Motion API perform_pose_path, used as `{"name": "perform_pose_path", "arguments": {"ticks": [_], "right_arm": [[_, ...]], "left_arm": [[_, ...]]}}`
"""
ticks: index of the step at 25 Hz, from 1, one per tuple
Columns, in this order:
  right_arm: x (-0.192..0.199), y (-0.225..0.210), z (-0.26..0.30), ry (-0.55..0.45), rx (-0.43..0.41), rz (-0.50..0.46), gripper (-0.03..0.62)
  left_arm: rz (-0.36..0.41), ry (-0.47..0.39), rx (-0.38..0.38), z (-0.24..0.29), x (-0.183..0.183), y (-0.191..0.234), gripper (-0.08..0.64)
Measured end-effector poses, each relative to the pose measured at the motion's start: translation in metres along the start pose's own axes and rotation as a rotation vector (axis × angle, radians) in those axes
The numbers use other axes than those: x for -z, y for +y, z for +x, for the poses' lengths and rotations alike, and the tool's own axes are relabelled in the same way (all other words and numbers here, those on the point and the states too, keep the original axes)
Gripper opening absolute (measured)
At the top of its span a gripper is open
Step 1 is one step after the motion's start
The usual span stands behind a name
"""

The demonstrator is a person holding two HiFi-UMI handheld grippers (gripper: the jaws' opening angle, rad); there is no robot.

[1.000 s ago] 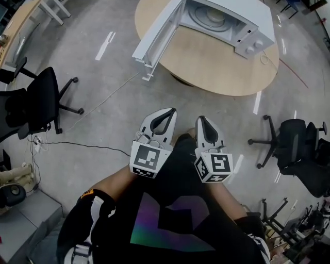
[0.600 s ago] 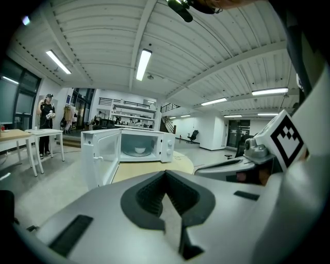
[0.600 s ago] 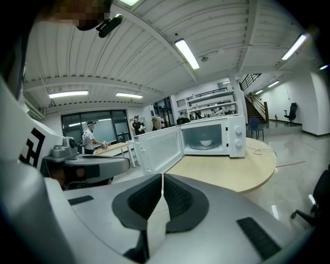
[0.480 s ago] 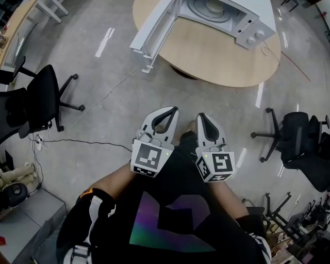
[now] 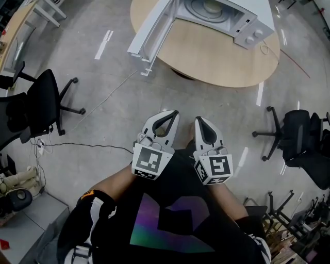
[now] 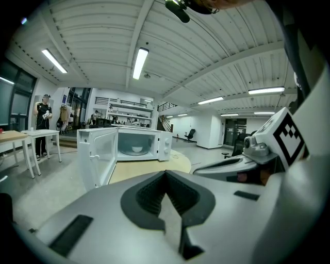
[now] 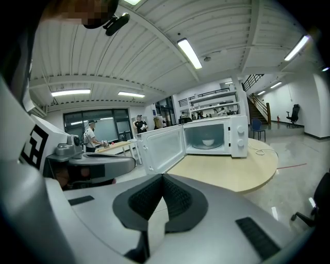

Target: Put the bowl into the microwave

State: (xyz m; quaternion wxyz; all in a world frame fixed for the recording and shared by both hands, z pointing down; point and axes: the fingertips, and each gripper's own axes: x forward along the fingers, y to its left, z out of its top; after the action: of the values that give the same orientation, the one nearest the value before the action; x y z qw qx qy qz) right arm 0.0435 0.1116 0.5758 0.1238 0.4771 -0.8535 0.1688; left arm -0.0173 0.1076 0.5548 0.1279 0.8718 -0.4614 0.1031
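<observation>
Jaws of both grippers closed tip to tip, with nothing between them. Head view: left gripper (image 5: 171, 113) and right gripper (image 5: 199, 120) are held side by side, low before the person's torso and well apart from the round table (image 5: 216, 59). The microwave (image 5: 256, 14) stands toward the table's far edge, its door (image 5: 152, 31) swung open past the left edge. Left gripper view: a white bowl (image 6: 136, 149) sits inside the microwave's cavity. Right gripper view: the bowl rests at the cavity's centre, on the turntable.
</observation>
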Motion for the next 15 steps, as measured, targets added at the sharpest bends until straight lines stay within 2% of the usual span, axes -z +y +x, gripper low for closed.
{"name": "perform_pose_path", "arguments": {"ticks": [6, 15], "right_arm": [[0.007, 0.004, 0.003, 0.011, 0.003, 0.002, 0.015], [0.006, 0.004, 0.009, 0.033, 0.010, 0.019, 0.015]], "left_arm": [[-0.015, 0.009, 0.000, 0.001, 0.009, 0.008, 0.046], [-0.013, -0.008, -0.018, -0.003, 0.004, 0.019, 0.046]]}}
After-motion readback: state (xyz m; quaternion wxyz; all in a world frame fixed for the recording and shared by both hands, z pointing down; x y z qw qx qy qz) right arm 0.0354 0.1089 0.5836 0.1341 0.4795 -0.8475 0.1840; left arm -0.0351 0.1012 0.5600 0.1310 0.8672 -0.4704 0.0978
